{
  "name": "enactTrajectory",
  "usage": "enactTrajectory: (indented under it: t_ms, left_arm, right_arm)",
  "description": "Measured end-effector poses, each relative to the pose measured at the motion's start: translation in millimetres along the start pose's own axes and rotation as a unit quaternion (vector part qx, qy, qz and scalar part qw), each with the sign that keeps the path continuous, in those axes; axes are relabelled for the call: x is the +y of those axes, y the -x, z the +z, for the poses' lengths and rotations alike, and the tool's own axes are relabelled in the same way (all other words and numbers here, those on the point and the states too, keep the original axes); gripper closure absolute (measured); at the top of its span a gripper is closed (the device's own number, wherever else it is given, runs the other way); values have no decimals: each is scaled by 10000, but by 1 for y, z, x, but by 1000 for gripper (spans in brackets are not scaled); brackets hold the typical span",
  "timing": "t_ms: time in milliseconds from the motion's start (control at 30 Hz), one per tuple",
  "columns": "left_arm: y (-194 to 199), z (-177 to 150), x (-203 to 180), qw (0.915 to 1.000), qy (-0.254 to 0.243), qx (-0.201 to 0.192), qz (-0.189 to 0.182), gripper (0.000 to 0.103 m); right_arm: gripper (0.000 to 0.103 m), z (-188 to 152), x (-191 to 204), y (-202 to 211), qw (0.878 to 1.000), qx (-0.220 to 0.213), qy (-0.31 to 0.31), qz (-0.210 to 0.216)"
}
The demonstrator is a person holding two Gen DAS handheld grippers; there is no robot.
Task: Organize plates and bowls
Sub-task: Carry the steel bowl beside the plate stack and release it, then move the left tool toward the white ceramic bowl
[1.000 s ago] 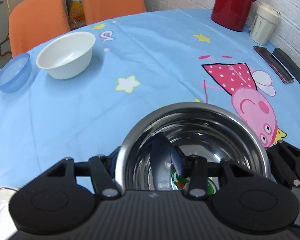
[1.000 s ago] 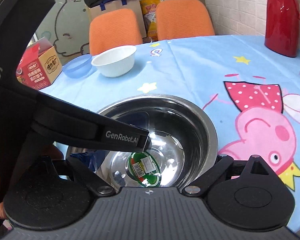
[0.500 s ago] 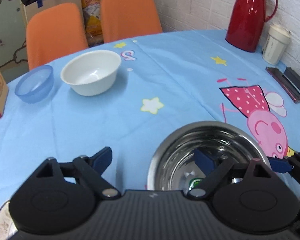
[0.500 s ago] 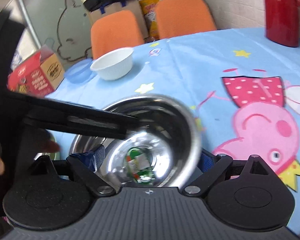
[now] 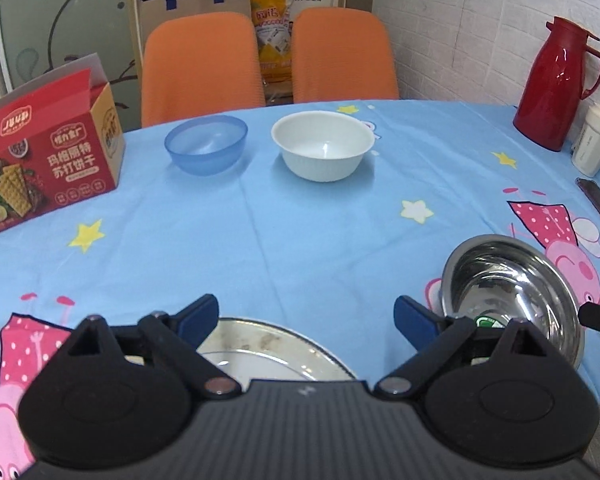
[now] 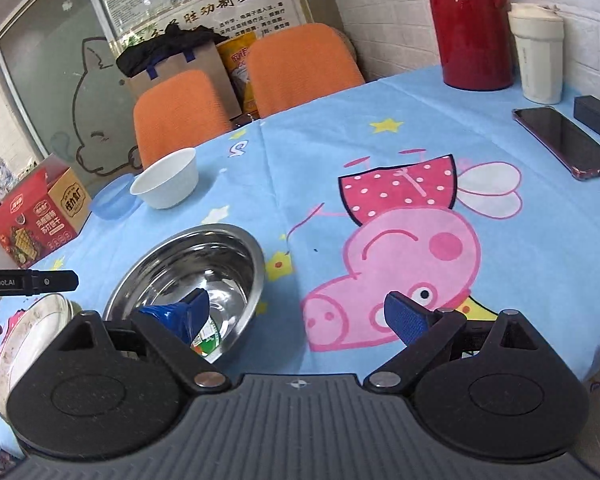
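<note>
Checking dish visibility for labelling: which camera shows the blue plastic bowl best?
The left wrist view. There the blue bowl stands whole and unobstructed, left of the white bowl, with its rim and inside visible. In the right wrist view the blue bowl is small, far off and partly hidden behind the white bowl.

Wrist views facing tabletop, sharing steel bowl [image 5: 512, 292]

My left gripper [image 5: 306, 314] has just been opening its jaws; they now stand wide apart with nothing between them, pointing downward. My right gripper [image 6: 300, 312] also tilts down, jaws spread and pressing on nothing.
</note>
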State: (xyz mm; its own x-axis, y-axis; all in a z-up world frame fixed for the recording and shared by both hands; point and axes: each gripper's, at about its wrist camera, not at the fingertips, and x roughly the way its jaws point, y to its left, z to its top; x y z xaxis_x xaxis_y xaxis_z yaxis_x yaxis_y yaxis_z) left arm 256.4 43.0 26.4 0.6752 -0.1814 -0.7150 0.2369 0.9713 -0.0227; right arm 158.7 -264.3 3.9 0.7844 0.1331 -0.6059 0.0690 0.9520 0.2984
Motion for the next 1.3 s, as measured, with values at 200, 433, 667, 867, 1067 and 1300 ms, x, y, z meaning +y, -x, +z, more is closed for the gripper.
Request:
enactTrajectory:
  t_ms: [200, 433, 667, 867, 1067, 1300]
  left_arm:
    - [15, -1, 11, 9997, 62, -205, -81, 8]
    - [19, -3, 24, 9994, 146, -281, -158, 8]
    - [8, 4, 43, 9996, 176, -230, -76, 8]
    - [-17, 23, 60, 9998, 151, -97, 22, 8]
    - [-52, 43, 66, 9999, 25, 110, 69, 8]
    - [-80, 100, 72, 9998, 17, -141, -129, 8]
  right_arm:
    - [21, 5, 25, 0, 9993, 80, 349, 135]
    - [21, 13, 54, 2, 9973, -47, 712, 150]
    - [21, 29, 84, -23, 9933, 155, 1055, 445]
    - [21, 61, 117, -56, 9820, 247, 1737, 701]
    - [21, 84, 132, -94, 9742, 558, 1935, 1015]
    - [21, 113, 131, -138, 9690, 781, 2108, 1025]
